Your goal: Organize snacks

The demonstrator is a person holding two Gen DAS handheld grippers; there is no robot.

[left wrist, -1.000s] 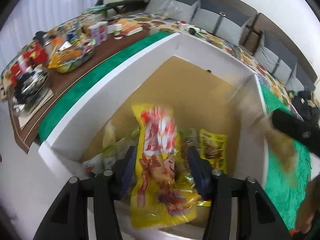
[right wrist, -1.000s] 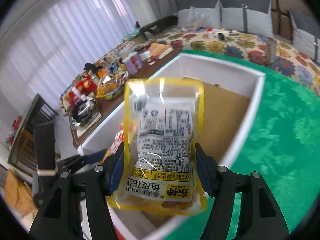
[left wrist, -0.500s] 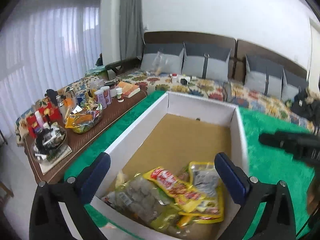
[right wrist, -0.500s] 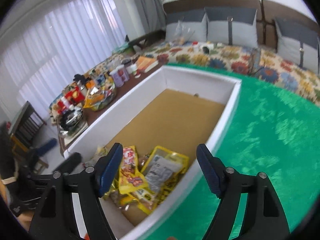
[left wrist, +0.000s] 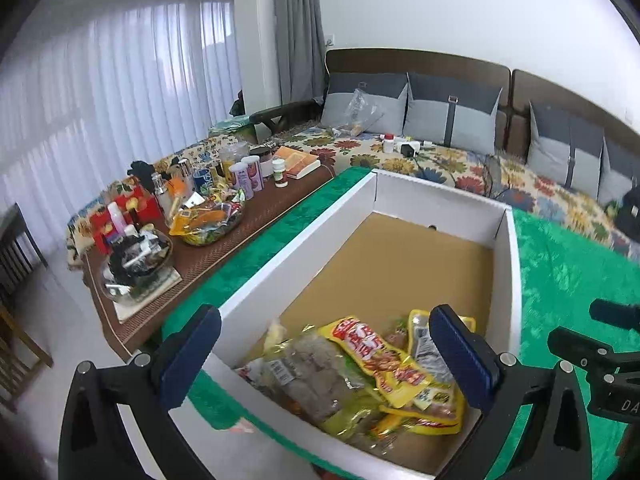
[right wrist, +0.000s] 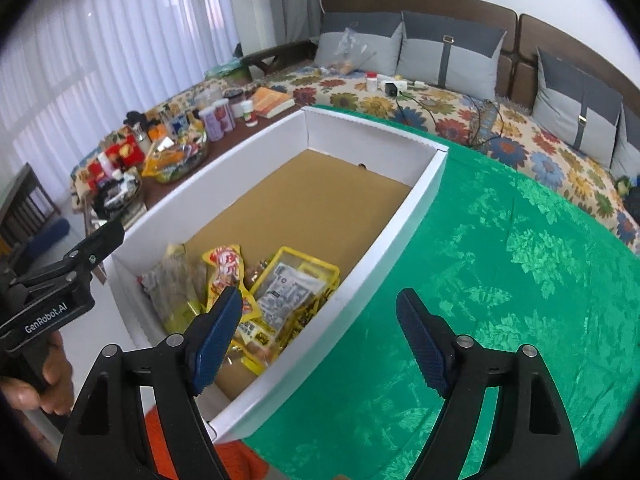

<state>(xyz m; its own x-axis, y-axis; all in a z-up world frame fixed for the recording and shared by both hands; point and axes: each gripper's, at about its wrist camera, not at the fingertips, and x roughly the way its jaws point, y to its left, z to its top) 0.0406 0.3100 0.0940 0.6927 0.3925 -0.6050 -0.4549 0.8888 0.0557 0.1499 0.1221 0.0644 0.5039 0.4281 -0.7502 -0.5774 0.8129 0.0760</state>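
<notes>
My left gripper (left wrist: pixel 324 354) hangs over the near end of the white box (left wrist: pixel 296 240), its jaws spread as wide as they go after just opening, with nothing between the blue pads (left wrist: pixel 460 360). My right gripper (right wrist: pixel 320 340) is also parted, its jaws likewise just opened, and empty; it sits above the box's near right wall, one pad over the snacks and the other over the green cloth (right wrist: pixel 520 280).

The snack packets lie heaped at the near end of the box on its brown cardboard floor. A yellow-and-red packet (left wrist: pixel 372 352) rests on top, partly over a clear bag of pale pieces (left wrist: pixel 308 372). A clear pouch with a yellow border (right wrist: pixel 292 288) lies label up beside it, toward the right wall. The far end of the box floor is bare.

The box stands on the green cloth. To its left is a brown side table (left wrist: pixel 208 256) crowded with bottles, jars and a bowl of sweets (left wrist: pixel 208 222). Behind runs a floral-covered sofa (right wrist: pixel 460 116) with grey cushions. A hand (right wrist: pixel 36 384) holding the left tool's handle shows at the lower left of the right wrist view.
</notes>
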